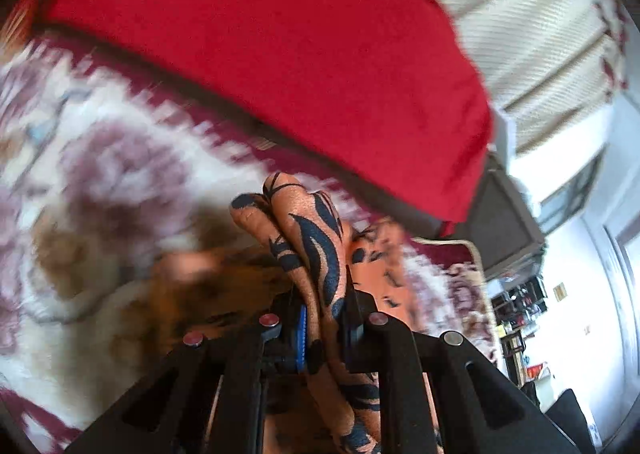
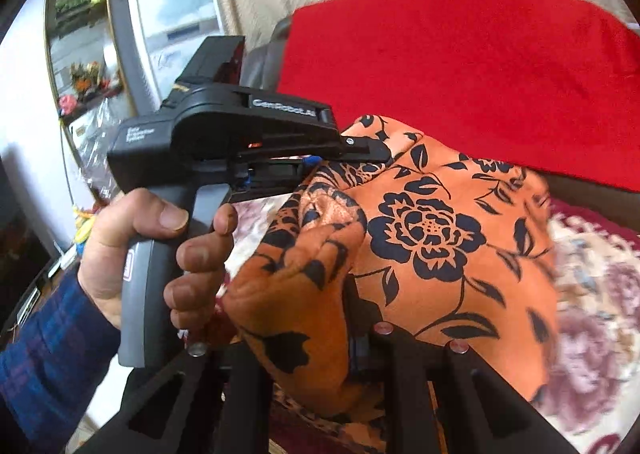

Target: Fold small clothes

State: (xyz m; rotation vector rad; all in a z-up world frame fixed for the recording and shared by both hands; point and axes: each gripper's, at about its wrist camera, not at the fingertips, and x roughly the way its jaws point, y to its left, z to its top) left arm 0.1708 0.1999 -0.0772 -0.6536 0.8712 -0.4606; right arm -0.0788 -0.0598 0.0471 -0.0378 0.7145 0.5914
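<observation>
An orange cloth with a dark floral print (image 2: pixel 440 238) is the garment in hand. My left gripper (image 1: pixel 324 318) is shut on a bunched fold of it (image 1: pixel 308 238), which sticks up between the jaws. My right gripper (image 2: pixel 320 334) is shut on another bunched part (image 2: pixel 296 294); the rest drapes to the right over the patterned cover. The left gripper's black body (image 2: pixel 240 133), held in a bare hand (image 2: pixel 132 250), shows in the right wrist view with its tip (image 2: pixel 372 151) clamping the cloth's far edge.
A red cloth (image 1: pixel 280 53) (image 2: pixel 480 73) lies spread behind the orange one. Underneath is a cream and maroon floral cover (image 1: pixel 100 173) (image 2: pixel 592 294). A striped cream cushion back (image 1: pixel 520 13) stands behind. Furniture and shelves (image 1: pixel 520 302) stand at the room's side.
</observation>
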